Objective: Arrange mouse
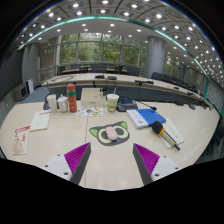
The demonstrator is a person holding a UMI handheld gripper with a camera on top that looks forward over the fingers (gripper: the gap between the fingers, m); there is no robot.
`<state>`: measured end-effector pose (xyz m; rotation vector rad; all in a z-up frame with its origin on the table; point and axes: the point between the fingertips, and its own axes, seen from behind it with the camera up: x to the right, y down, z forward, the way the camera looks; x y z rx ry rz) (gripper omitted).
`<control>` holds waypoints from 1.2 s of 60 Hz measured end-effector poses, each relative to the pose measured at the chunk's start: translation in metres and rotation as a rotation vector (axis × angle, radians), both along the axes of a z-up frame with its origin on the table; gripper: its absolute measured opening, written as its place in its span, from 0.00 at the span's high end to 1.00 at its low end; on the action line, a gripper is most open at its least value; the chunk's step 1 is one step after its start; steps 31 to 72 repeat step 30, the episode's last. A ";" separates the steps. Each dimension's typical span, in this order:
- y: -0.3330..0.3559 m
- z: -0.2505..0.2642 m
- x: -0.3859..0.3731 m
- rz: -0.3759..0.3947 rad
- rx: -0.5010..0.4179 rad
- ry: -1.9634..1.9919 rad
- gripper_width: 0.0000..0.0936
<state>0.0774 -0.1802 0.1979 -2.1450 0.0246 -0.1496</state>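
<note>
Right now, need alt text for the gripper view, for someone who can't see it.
An open claw hovers over a light table, holding nothing, with a green mouse pad just ahead of its fingers. Beyond the pad stand a red bottle and a cup, with a blue book nearby, in an office.

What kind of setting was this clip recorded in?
Most likely an open-plan office or meeting room. A long light table holds papers, cups and a blue folder, rows of desks stand behind, and large windows sit beyond. The gripper hangs open above the table.
</note>
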 end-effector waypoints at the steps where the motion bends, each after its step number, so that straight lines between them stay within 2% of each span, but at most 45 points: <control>1: -0.006 0.002 -0.002 -0.001 0.002 -0.003 0.08; 20: -0.066 0.016 -0.032 0.013 0.015 -0.004 0.09; 72: -0.073 0.021 -0.035 0.013 0.020 -0.024 0.09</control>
